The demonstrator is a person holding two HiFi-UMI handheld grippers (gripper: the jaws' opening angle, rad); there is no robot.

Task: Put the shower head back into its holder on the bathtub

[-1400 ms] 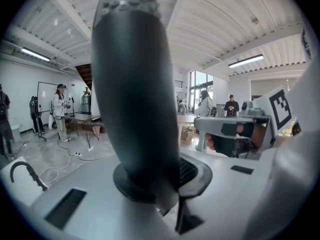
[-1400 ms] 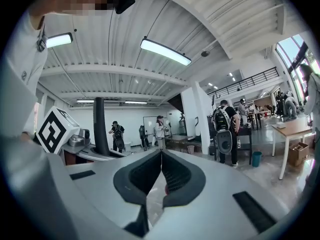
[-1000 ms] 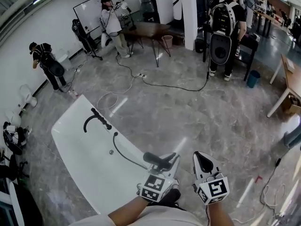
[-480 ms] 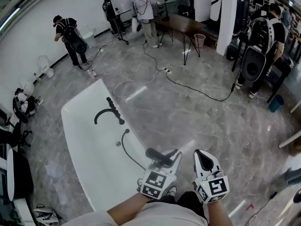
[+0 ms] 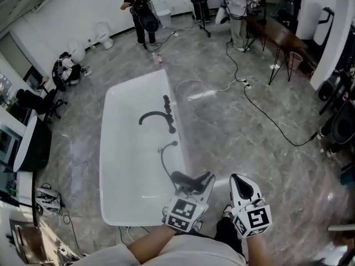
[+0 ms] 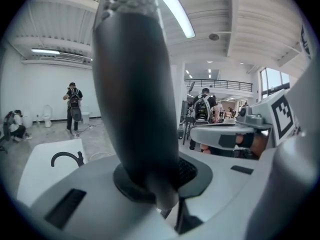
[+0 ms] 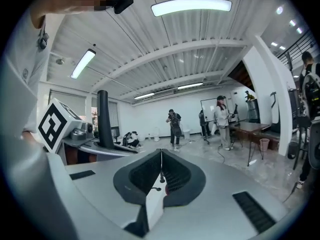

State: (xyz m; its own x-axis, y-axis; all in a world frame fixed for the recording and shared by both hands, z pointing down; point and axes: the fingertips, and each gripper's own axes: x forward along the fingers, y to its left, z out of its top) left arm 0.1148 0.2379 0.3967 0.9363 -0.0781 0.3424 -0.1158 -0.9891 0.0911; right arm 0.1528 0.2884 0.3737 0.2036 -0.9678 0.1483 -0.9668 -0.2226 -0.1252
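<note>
A white bathtub (image 5: 119, 165) lies ahead on the left, with a black faucet fixture (image 5: 167, 115) on its right rim. My left gripper (image 5: 198, 183) is shut on the black shower head (image 5: 184, 178), just off the tub's near right corner. Its hose (image 5: 164, 158) curves back to the rim. In the left gripper view the shower head (image 6: 135, 84) stands upright between the jaws and hides much of the room; the bathtub (image 6: 40, 166) and faucet (image 6: 67, 158) show low on the left. My right gripper (image 5: 239, 184) is beside the left one, over the floor. Its jaws (image 7: 161, 176) are shut and empty.
Cables (image 5: 260, 112) trail over the grey marble floor right of the tub. Several people (image 5: 137, 4) work at the far wall near a table (image 5: 277, 35). Black chairs and gear (image 5: 36, 101) stand to the tub's left. A white pillar (image 7: 270, 104) rises on the right.
The view has swung so the bathtub now lies lengthwise straight ahead instead of slanting at the left. Both grippers keep their spots in the view, the left still holding the shower head.
</note>
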